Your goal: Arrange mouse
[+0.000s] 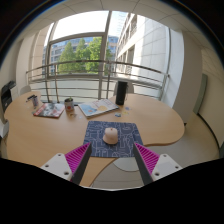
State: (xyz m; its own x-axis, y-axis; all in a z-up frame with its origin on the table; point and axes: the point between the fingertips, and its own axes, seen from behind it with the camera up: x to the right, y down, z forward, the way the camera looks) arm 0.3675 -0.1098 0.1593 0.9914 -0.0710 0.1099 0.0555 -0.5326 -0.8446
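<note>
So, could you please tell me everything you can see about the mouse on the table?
The mouse is small, rounded and pale, whitish with a slight pink tint; its material and buttons are too small to make out. It lies flat near the middle of a dark patterned mouse mat on the round wooden table. Only the mat touches it. The gripper has its jaws open, and the mouse lies just ahead of them, untouched.

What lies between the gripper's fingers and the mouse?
In the gripper view, only the near part of the mouse pad separates the open gripper from the mouse; nothing else.
</note>
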